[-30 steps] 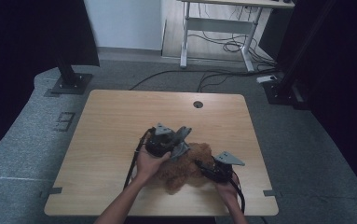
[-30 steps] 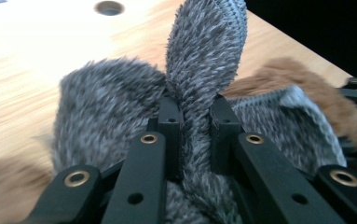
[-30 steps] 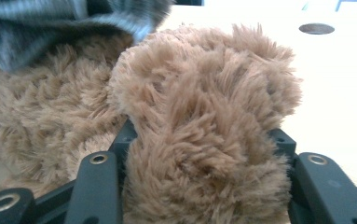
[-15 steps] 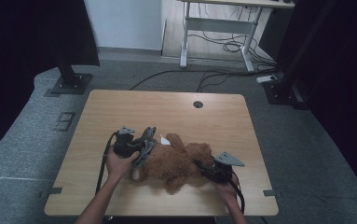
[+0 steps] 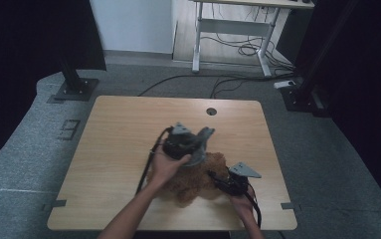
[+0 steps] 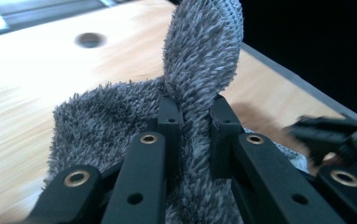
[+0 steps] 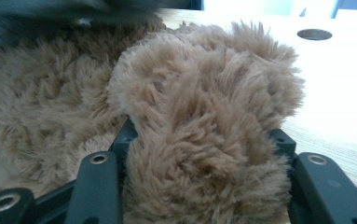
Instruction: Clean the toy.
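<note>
A brown plush teddy bear (image 5: 195, 183) lies on the wooden table (image 5: 123, 124) near its front edge. My left gripper (image 5: 190, 147) hovers over the bear's left side, shut on a fluffy grey cloth (image 5: 202, 147). In the left gripper view the cloth (image 6: 199, 60) stands up from between the pinched jaws of my left gripper (image 6: 192, 109). My right gripper (image 5: 222, 182) sits at the bear's right side. In the right gripper view its jaws squeeze a thick lump of the bear's brown fur (image 7: 204, 116), with my right gripper (image 7: 204, 135) closed around it.
A round cable hole (image 5: 211, 111) sits near the table's far edge. Black stand bases (image 5: 73, 89) and floor cables (image 5: 238, 50) lie beyond the table. The other gripper (image 6: 334, 135) shows blurred at the right of the left gripper view.
My left gripper swung out to the left with the grey cloth, then came back right over the bear. The right gripper has kept its grip and place.
</note>
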Tool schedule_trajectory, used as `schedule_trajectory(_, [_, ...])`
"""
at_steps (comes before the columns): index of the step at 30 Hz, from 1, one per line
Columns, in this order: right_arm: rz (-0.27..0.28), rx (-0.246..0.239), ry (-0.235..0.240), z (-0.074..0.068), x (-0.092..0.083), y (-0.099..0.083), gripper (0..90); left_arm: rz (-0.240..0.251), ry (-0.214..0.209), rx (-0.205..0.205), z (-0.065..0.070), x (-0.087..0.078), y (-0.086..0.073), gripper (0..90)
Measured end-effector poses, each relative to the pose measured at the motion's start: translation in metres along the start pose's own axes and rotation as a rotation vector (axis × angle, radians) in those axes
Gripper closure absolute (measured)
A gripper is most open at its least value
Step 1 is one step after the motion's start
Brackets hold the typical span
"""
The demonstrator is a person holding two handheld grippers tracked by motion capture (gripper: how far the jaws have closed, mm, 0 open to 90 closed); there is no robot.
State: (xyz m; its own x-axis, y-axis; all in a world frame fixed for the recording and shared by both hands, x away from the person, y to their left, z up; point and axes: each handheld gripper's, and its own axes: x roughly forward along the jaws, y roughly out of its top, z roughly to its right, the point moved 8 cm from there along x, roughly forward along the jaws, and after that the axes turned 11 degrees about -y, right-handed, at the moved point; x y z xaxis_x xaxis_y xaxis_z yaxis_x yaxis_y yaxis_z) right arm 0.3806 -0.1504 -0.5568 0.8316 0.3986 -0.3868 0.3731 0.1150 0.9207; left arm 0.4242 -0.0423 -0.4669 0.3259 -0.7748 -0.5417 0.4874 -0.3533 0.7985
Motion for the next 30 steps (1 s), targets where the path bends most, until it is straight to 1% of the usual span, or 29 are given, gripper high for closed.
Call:
schedule_trajectory(2, [0.002, -0.002, -0.002, 0.0, 0.0, 0.0, 47.1, -0.048, -0.007, 0.014, 0.009, 0.026, -0.002, 77.9])
schedule_trajectory(3, [0.003, -0.003, -0.003, 0.0, 0.0, 0.0, 47.2, -0.08, 0.002, 0.025, 0.011, 0.039, -0.006, 77.9])
schedule_trajectory(4, [0.001, -0.004, -0.003, 0.0, 0.0, -0.001, 47.2, -0.088, 0.014, 0.03, 0.011, 0.044, -0.008, 77.8])
schedule_trajectory(5, [-0.003, -0.003, -0.005, 0.0, 0.0, -0.001, 47.1, -0.088, 0.014, 0.03, 0.011, 0.044, -0.008, 77.8])
schedule_trajectory(6, [-0.008, 0.003, -0.008, 0.001, 0.0, -0.002, 47.2, -0.08, 0.013, 0.006, 0.007, 0.047, -0.011, 77.9])
schedule_trajectory(7, [-0.006, 0.006, -0.006, 0.001, 0.0, -0.002, 47.2, -0.076, 0.013, -0.012, 0.003, 0.044, -0.012, 78.0])
schedule_trajectory(8, [-0.006, 0.006, -0.006, 0.001, 0.0, -0.002, 47.2, -0.076, 0.013, -0.012, 0.003, 0.044, -0.012, 78.0])
schedule_trajectory(9, [-0.005, -0.013, -0.012, 0.0, -0.001, -0.002, 47.4, -0.085, 0.041, -0.013, -0.003, 0.038, -0.014, 78.1])
schedule_trajectory(10, [-0.005, -0.013, -0.012, 0.0, -0.001, -0.002, 47.4, -0.098, 0.069, -0.014, -0.01, 0.032, -0.017, 78.1])
schedule_trajectory(11, [-0.002, -0.015, -0.014, 0.0, -0.001, -0.001, 47.5, -0.103, 0.078, -0.027, -0.017, 0.026, -0.02, 78.1])
schedule_trajectory(12, [-0.003, -0.011, -0.013, 0.0, -0.001, -0.002, 47.5, -0.082, 0.071, -0.067, -0.029, 0.013, -0.026, 78.2])
schedule_trajectory(13, [-0.003, -0.011, -0.013, 0.0, -0.001, -0.002, 47.5, -0.082, 0.071, -0.067, -0.029, 0.013, -0.026, 78.2])
schedule_trajectory(14, [-0.002, -0.012, -0.013, 0.0, -0.001, -0.002, 47.5, -0.059, 0.064, -0.085, -0.036, 0.003, -0.029, 78.2])
schedule_trajectory(15, [-0.002, -0.013, -0.015, 0.0, 0.0, -0.001, 47.6, -0.041, 0.071, -0.091, -0.04, -0.006, -0.031, 78.2])
schedule_trajectory(17, [-0.002, -0.012, -0.016, 0.0, 0.0, -0.001, 47.7, -0.029, 0.121, -0.087, -0.054, -0.025, -0.036, 78.2])
schedule_trajectory(18, [0.0, -0.009, -0.015, 0.0, -0.001, -0.002, 47.7, -0.019, 0.15, -0.123, -0.07, -0.041, -0.044, 78.3])
schedule_trajectory(19, [0.0, -0.009, -0.015, 0.0, -0.001, -0.002, 47.7, -0.019, 0.15, -0.123, -0.07, -0.041, -0.044, 78.4])
schedule_trajectory(20, [0.003, -0.009, -0.015, 0.0, 0.0, -0.002, 47.7, 0.004, 0.137, -0.185, -0.085, -0.055, -0.058, 78.4])
schedule_trajectory(21, [0.003, -0.009, -0.015, 0.0, 0.0, -0.002, 47.7, 0.004, 0.137, -0.185, -0.085, -0.055, -0.058, 78.4])
schedule_trajectory(22, [0.002, -0.006, -0.015, 0.0, 0.0, -0.001, 47.7, 0.012, 0.146, -0.223, -0.099, -0.066, -0.073, 78.4])
schedule_trajectory(23, [0.002, -0.004, -0.015, 0.0, 0.0, -0.001, 47.7, 0.012, 0.146, -0.223, -0.099, -0.066, -0.073, 78.4])
schedule_trajectory(24, [0.001, -0.002, -0.014, 0.0, 0.001, -0.001, 47.7, 0.016, 0.148, -0.254, -0.108, -0.072, -0.088, 78.4])
schedule_trajectory(25, [0.001, -0.002, -0.014, 0.0, 0.001, -0.001, 47.7, 0.016, 0.148, -0.254, -0.108, -0.072, -0.088, 78.5])
schedule_trajectory(27, [0.002, -0.004, -0.018, 0.0, 0.001, -0.001, 47.8, 0.025, 0.155, -0.28, -0.118, -0.078, -0.103, 78.5])
schedule_trajectory(28, [0.003, -0.004, -0.018, 0.0, 0.001, -0.001, 47.8, 0.028, 0.157, -0.287, -0.12, -0.08, -0.107, 78.6])
schedule_trajectory(29, [0.003, -0.004, -0.018, 0.0, 0.001, -0.001, 47.8, 0.028, 0.157, -0.287, -0.12, -0.08, -0.107, 78.6])
schedule_trajectory(30, [0.002, -0.002, -0.018, 0.0, 0.001, -0.001, 47.8, 0.036, 0.159, -0.298, -0.124, -0.083, -0.112, 78.6])
